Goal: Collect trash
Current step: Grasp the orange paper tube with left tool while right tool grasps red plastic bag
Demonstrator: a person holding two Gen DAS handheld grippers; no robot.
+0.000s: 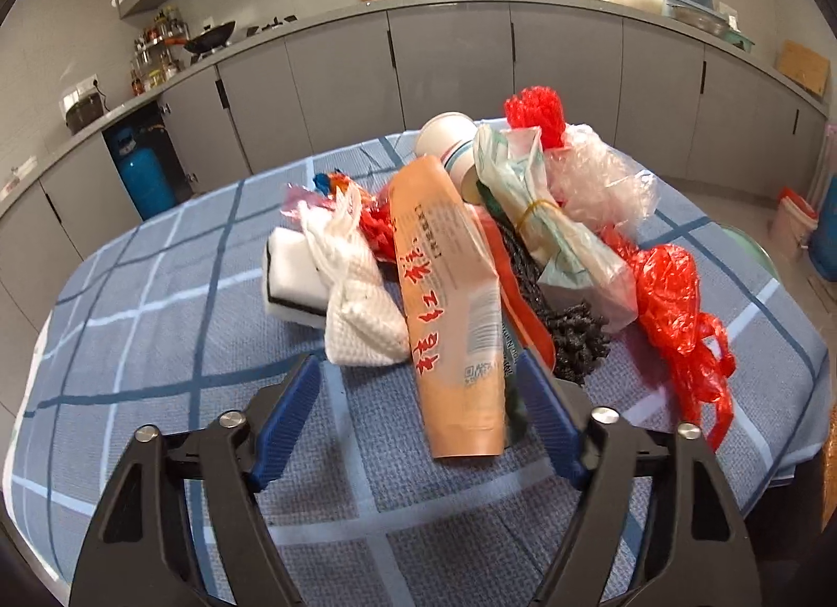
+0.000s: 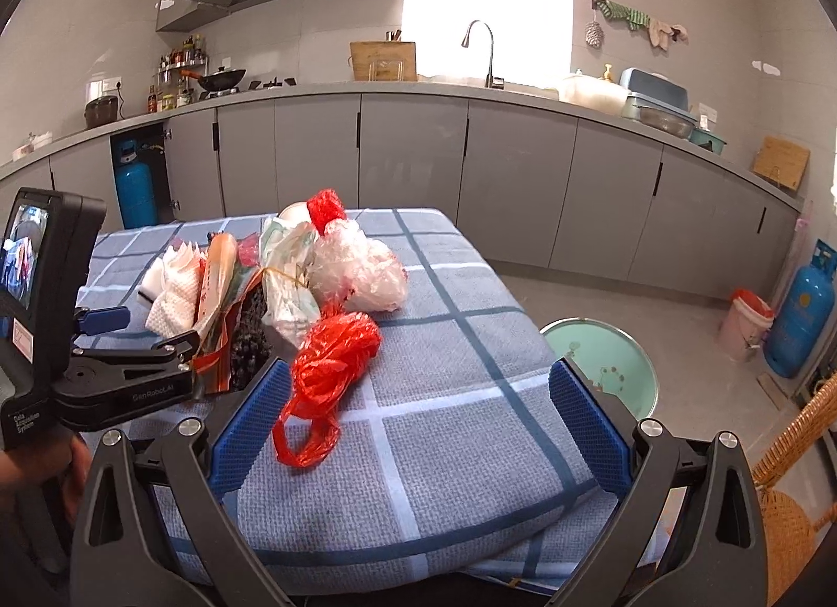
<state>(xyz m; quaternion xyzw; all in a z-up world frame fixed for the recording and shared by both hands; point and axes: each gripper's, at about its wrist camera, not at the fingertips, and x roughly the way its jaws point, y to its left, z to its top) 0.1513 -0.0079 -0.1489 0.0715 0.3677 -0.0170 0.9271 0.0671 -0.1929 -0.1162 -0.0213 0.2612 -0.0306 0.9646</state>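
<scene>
A pile of trash lies on the blue plaid tablecloth (image 1: 157, 293). It holds an orange wrapper (image 1: 450, 293), a white cloth (image 1: 361, 324), a white sponge (image 1: 293, 277), paper cups (image 1: 444, 136), a clear bag (image 1: 601, 183), a red bag (image 1: 675, 303) and a red net (image 1: 536, 112). My left gripper (image 1: 421, 387) is open, its jaws on either side of the orange wrapper's near end. My right gripper (image 2: 418, 408) is open and empty over the table's near edge, with the red bag (image 2: 327, 361) beside its left finger (image 2: 251, 424). The left gripper also shows in the right wrist view (image 2: 104, 345).
A mint-green bin (image 2: 601, 361) stands on the floor right of the table. A pink bucket (image 2: 745, 324), a blue gas cylinder (image 2: 798, 314) and a wicker chair (image 2: 795, 481) are further right. Grey kitchen cabinets (image 2: 418, 157) line the back.
</scene>
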